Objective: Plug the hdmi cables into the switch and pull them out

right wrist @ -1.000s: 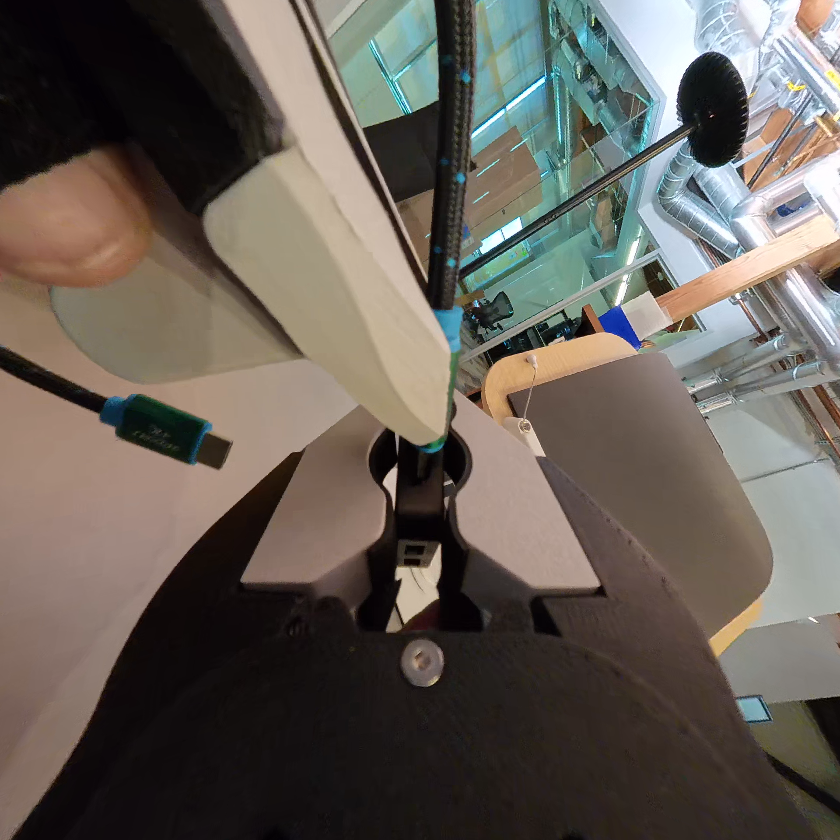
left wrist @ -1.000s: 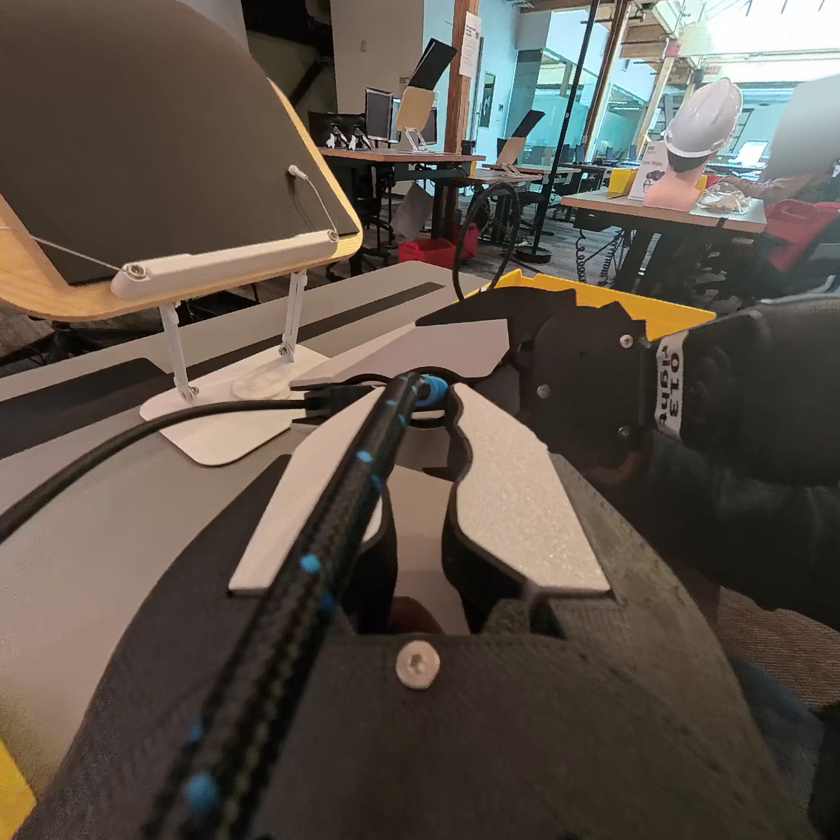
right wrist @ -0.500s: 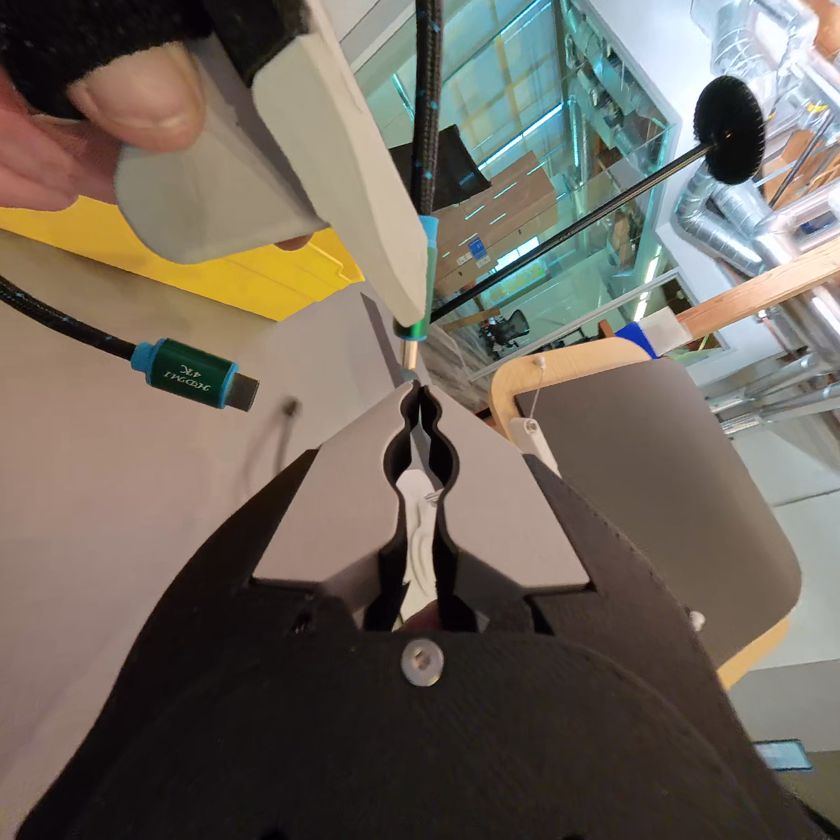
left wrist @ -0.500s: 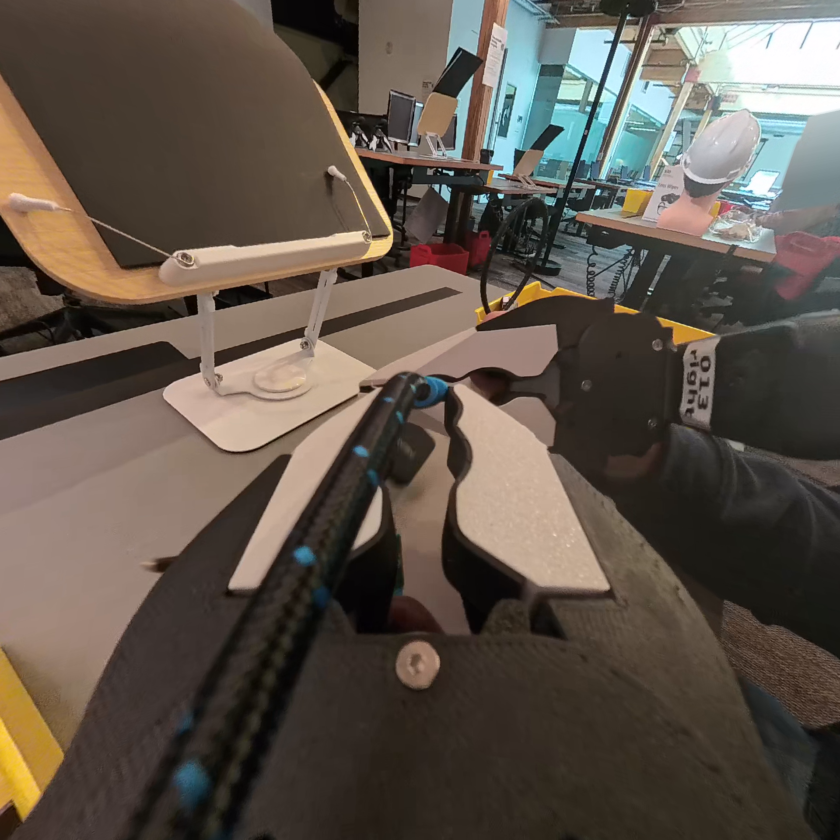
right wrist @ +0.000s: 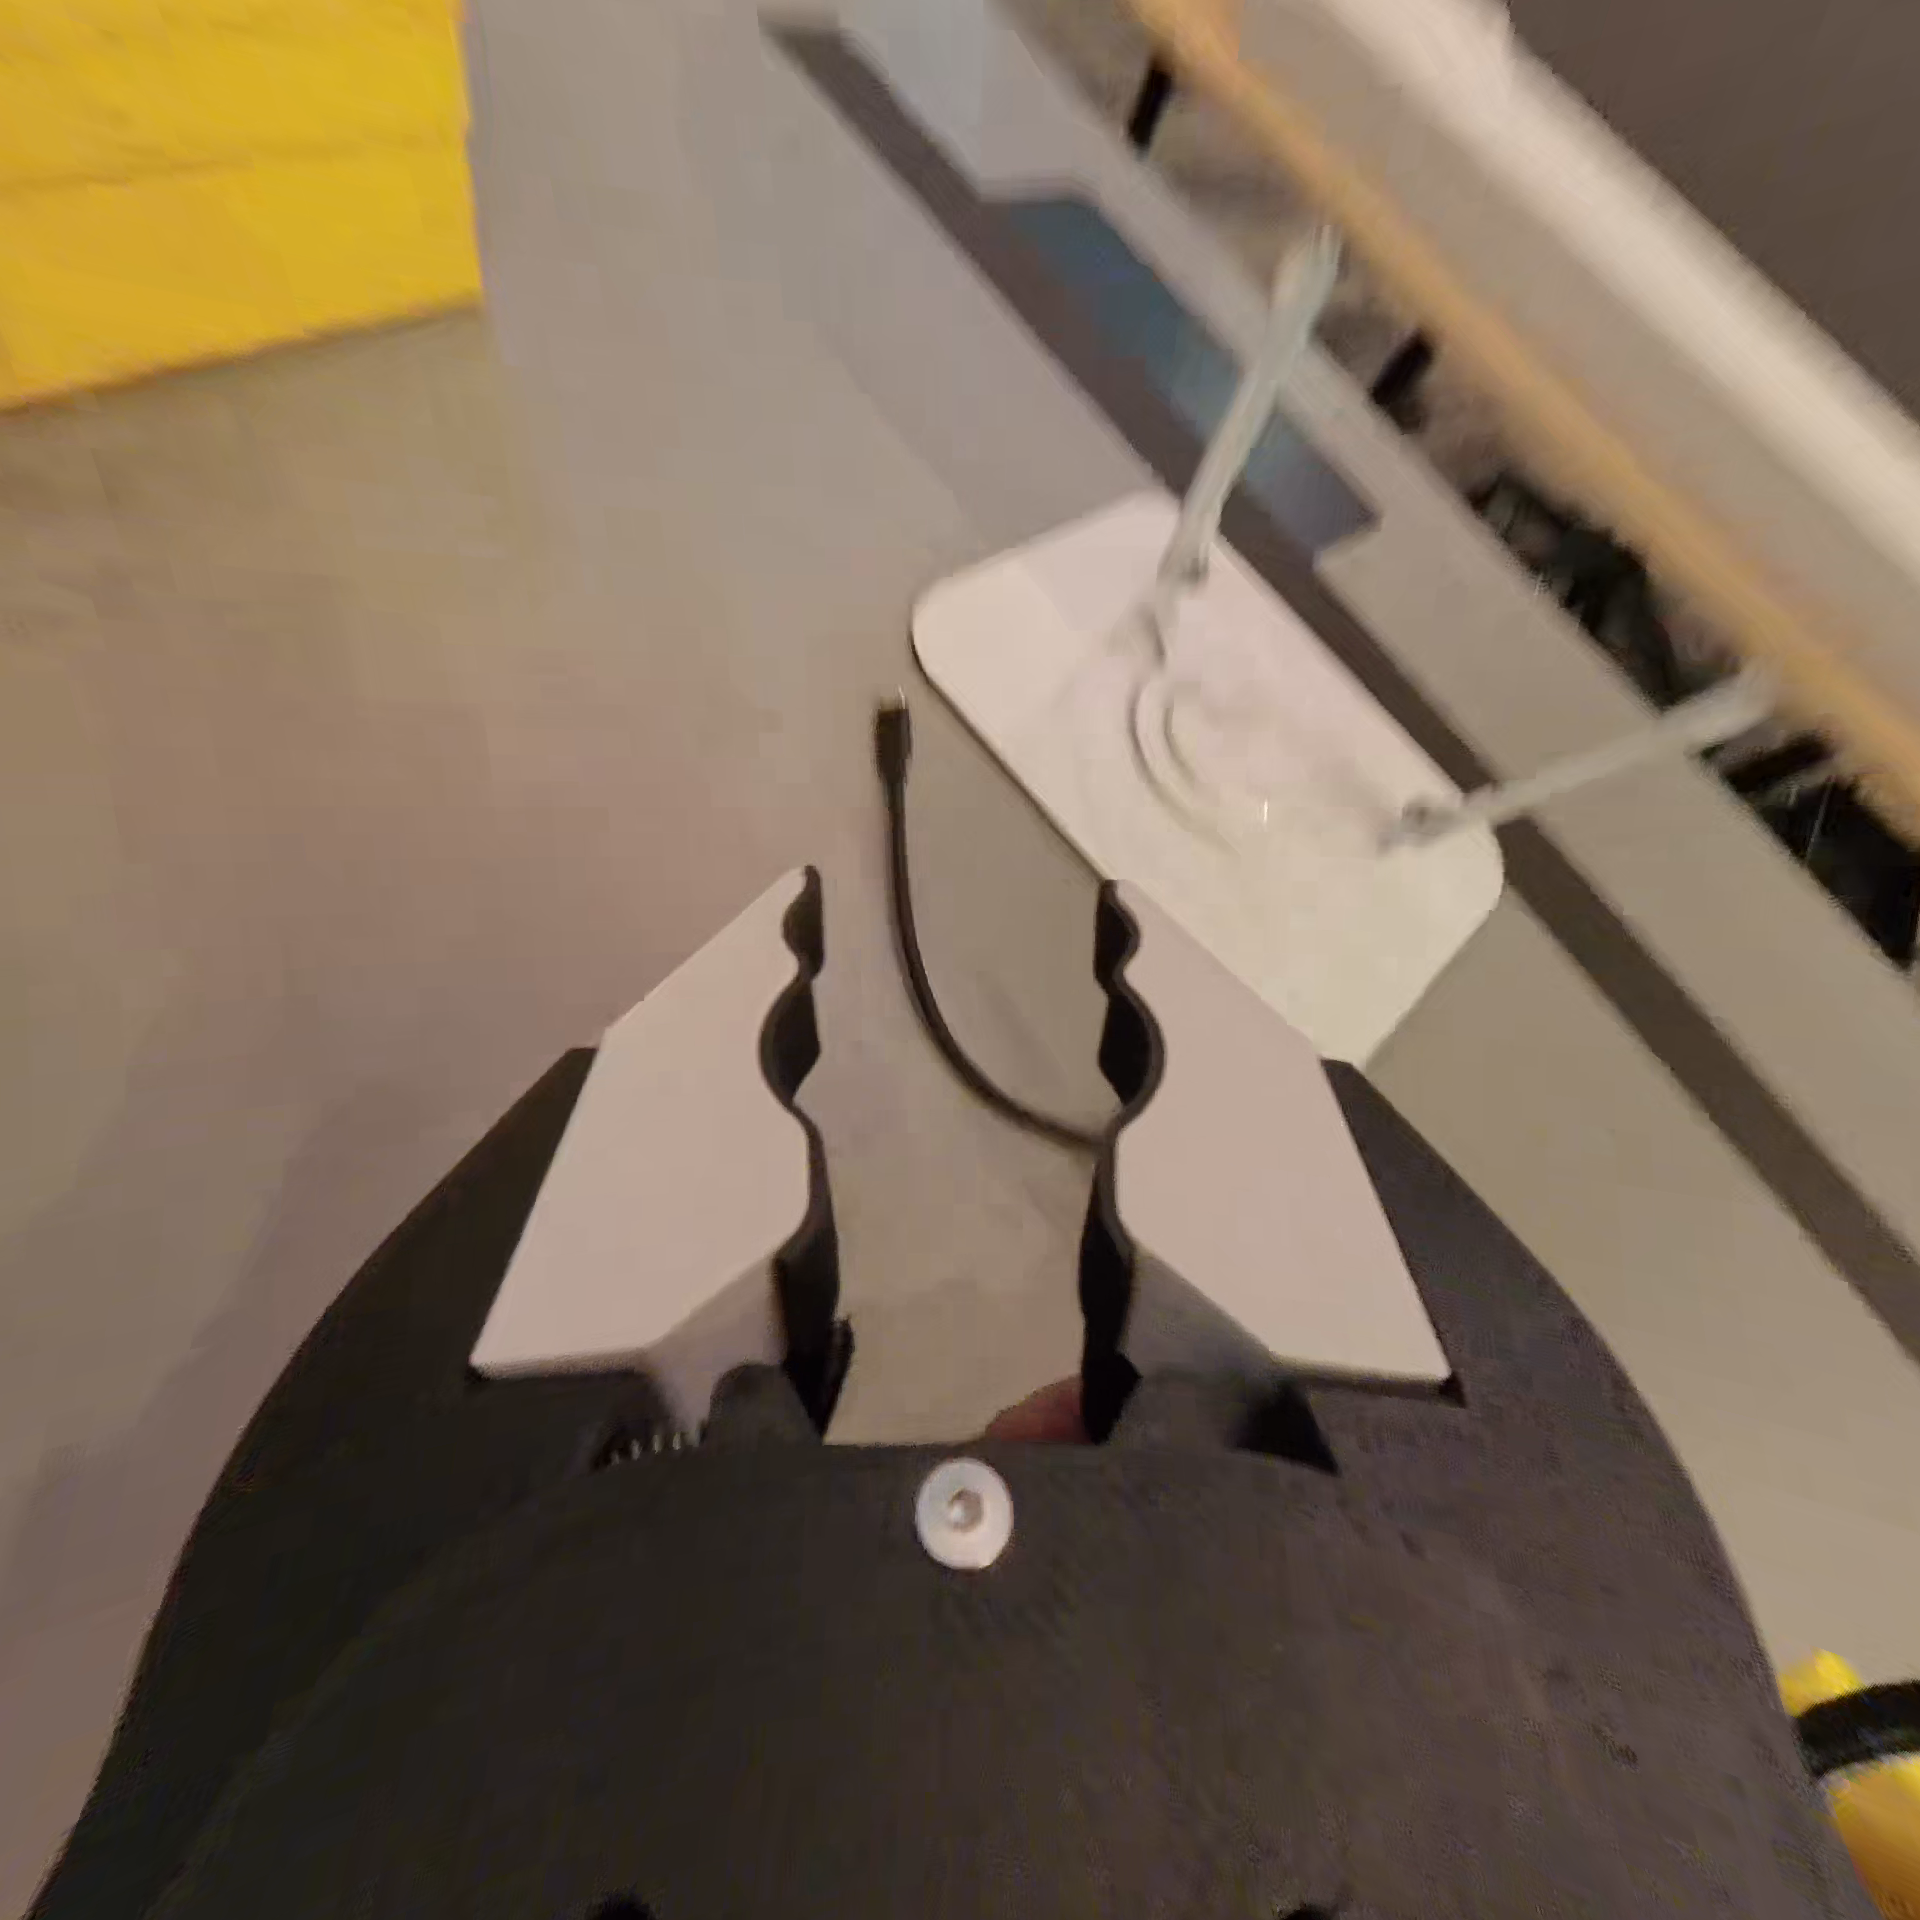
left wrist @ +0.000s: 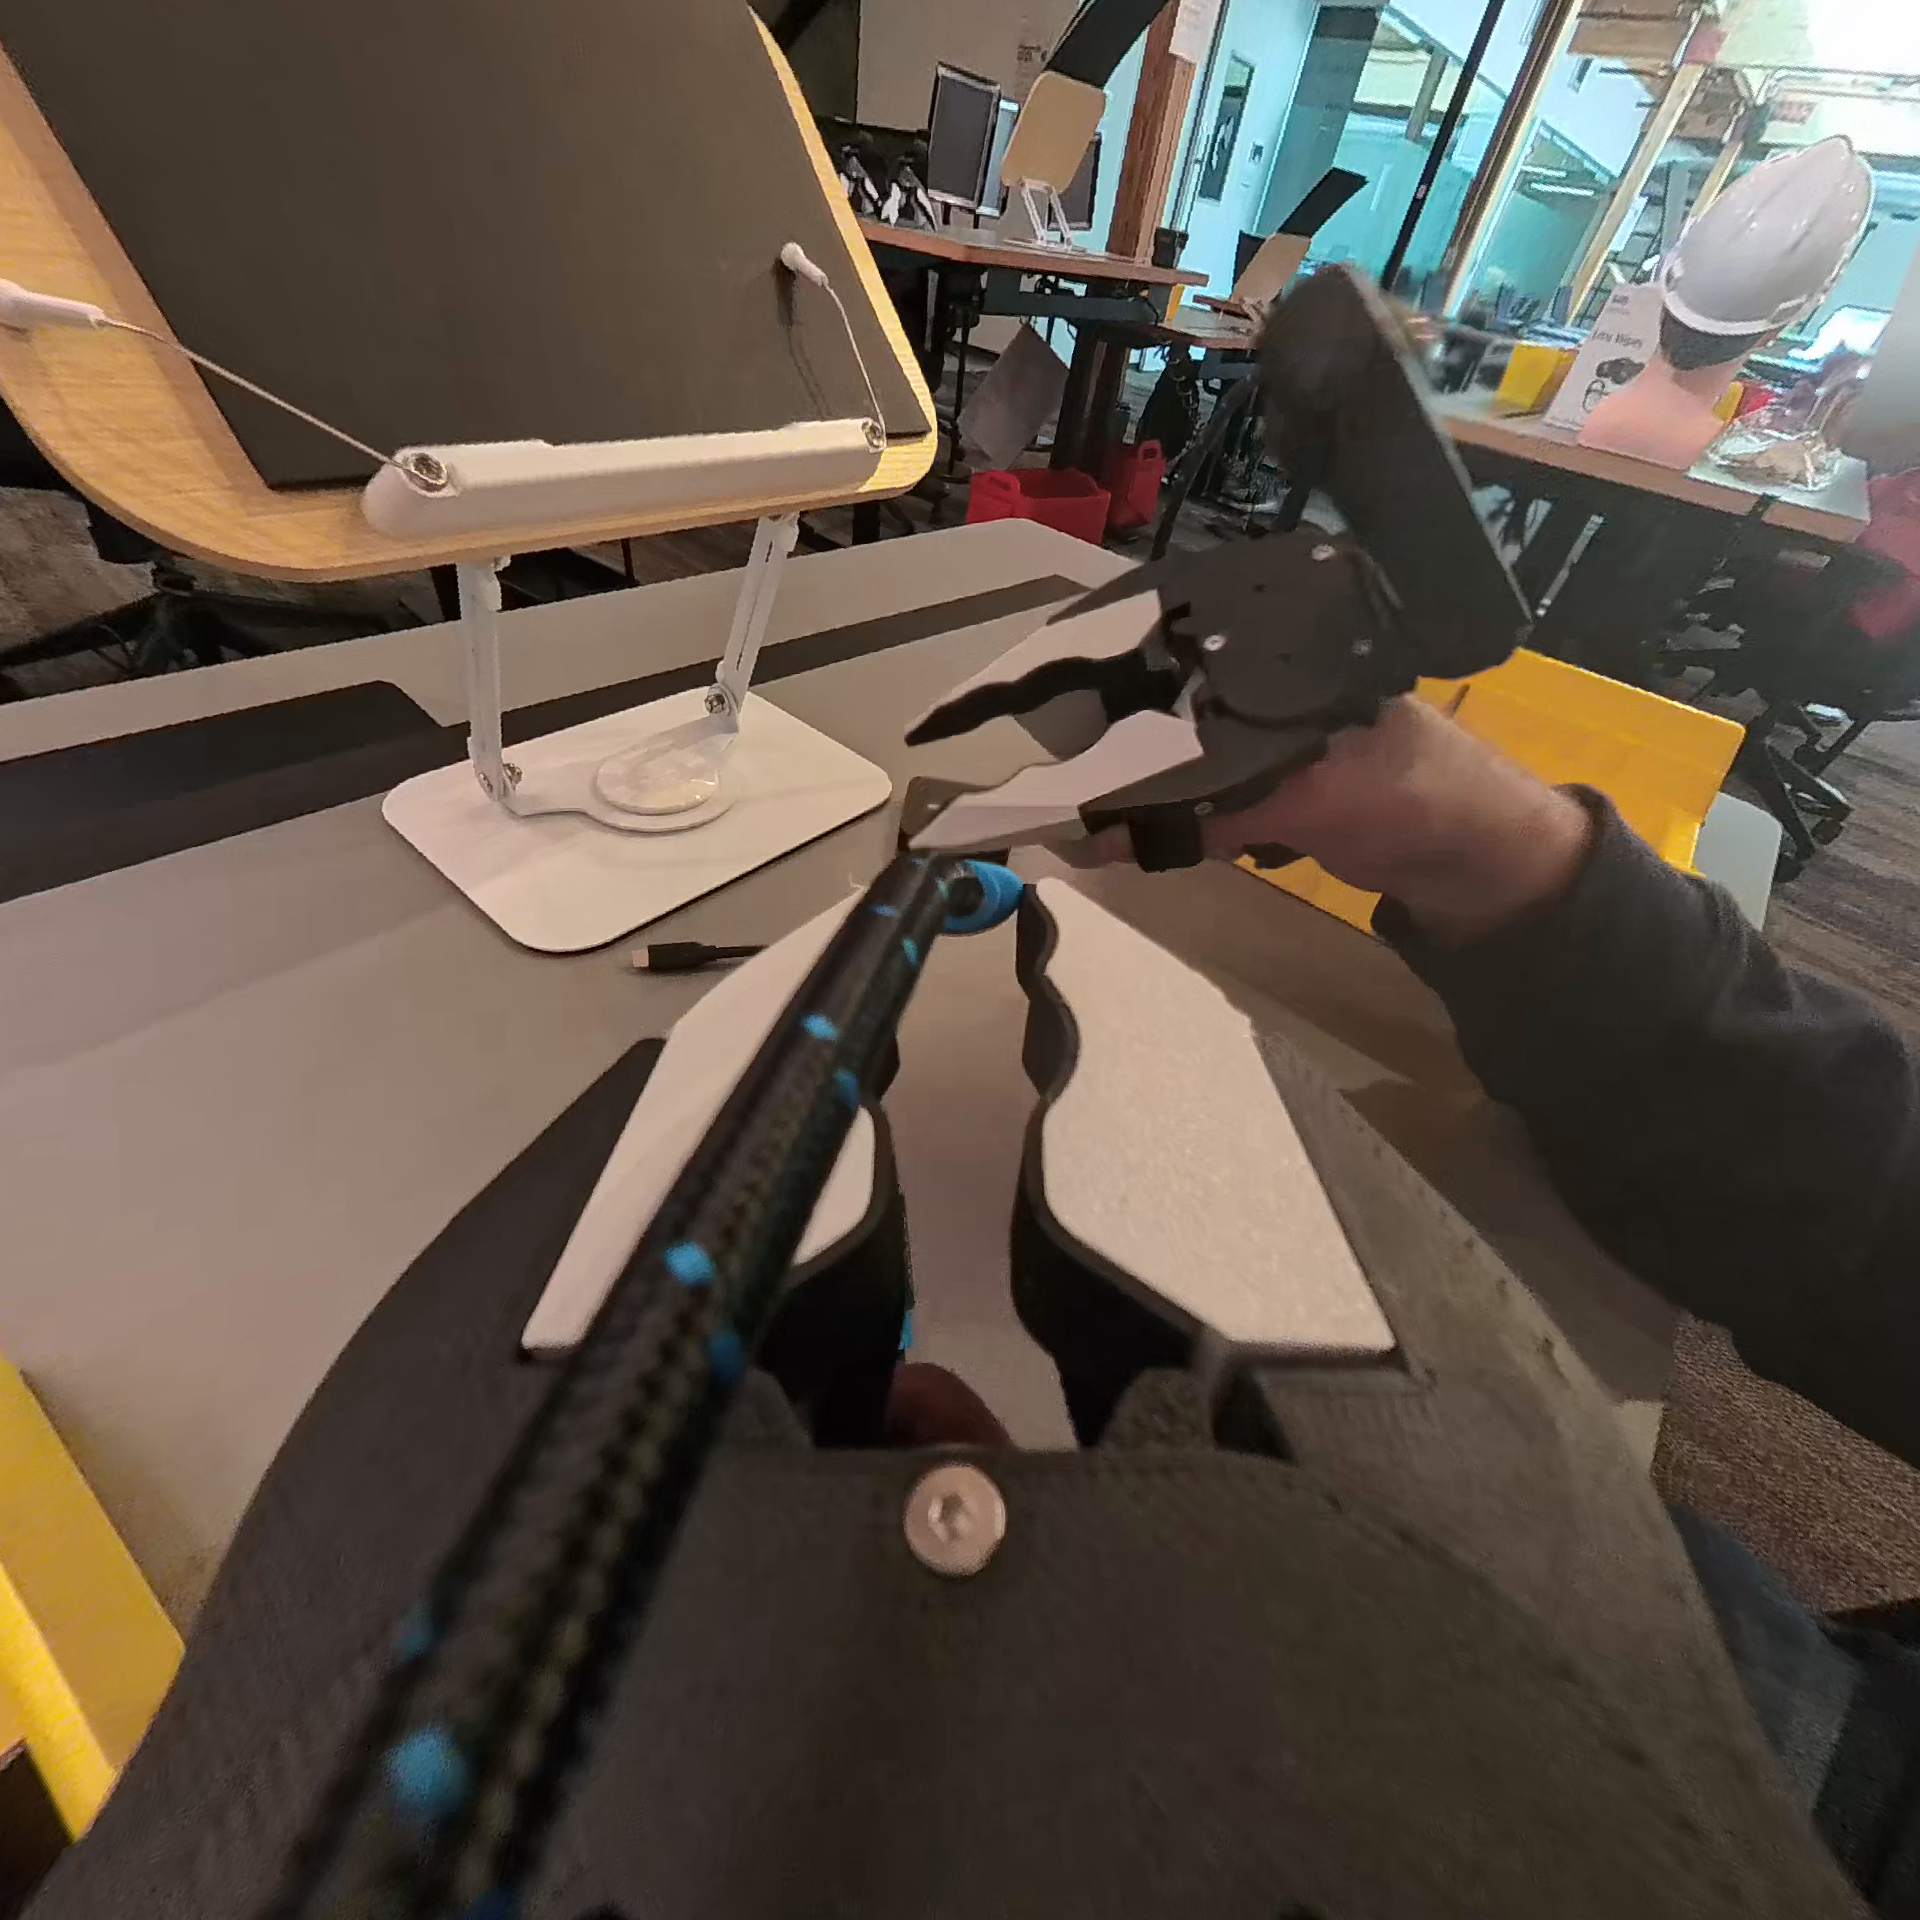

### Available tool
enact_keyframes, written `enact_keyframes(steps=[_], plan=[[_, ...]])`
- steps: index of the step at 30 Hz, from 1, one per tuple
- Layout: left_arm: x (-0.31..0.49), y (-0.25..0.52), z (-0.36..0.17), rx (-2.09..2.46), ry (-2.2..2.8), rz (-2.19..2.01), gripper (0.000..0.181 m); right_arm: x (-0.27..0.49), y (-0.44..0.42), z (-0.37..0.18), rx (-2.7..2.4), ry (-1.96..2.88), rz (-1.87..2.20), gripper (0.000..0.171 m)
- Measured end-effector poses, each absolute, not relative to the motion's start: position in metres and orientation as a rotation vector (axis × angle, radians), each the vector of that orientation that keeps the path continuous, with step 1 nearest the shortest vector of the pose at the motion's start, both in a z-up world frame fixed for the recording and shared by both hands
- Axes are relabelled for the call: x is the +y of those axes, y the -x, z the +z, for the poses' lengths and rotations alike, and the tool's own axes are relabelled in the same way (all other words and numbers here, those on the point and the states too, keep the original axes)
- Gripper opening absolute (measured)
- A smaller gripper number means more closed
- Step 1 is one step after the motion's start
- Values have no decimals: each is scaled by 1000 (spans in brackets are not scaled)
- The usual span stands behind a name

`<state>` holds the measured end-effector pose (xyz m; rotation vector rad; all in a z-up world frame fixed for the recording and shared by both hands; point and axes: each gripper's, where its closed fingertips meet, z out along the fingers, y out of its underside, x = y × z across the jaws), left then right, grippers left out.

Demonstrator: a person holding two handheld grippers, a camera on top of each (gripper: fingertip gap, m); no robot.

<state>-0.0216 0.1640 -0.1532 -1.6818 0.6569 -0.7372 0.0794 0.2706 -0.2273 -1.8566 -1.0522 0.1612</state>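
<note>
My left gripper is shut on the blue-collared plug of a black braided cable with blue flecks. The cable runs back over its left finger. My right gripper is open and empty above the grey table. It also shows in the left wrist view, just past my left fingertips. A thin black cable with a small plug lies on the table under the right fingers. Its plug shows in the left wrist view. The switch itself is hidden.
A white stand base carries a tilted wooden board at the back of the table; the base lies just beyond the right fingers. Yellow bins stand at the table's right side, and one at the far left. The tips of one gripper are about 15 cm away from the tips of the other.
The small black adapter left my right gripper's grasp; its pads came together on air, then opened wide as it swung down toward the table. My left gripper kept its hold on the plug.
</note>
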Motion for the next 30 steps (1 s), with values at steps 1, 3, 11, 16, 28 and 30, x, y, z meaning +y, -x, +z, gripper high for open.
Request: enact_keyframes(steps=[1,3,11,16,28,30], plan=[[164,20,-155,660,1687,-737,20,273,-89,-239,-1049,1926,141,57],[163,18,-157,666,1695,-743,20,276,-102,-261,-1038,2041,122,67],[159,10,-172,682,1735,-776,20,295,-151,-315,-922,2299,26,73],[157,8,-172,690,1735,-787,20,296,-151,-314,-881,2298,131,62],[157,8,-174,696,1744,-787,20,262,-102,-297,-1097,2191,359,87],[158,8,-176,697,1748,-789,20,249,-97,-312,-1245,2189,350,94]])
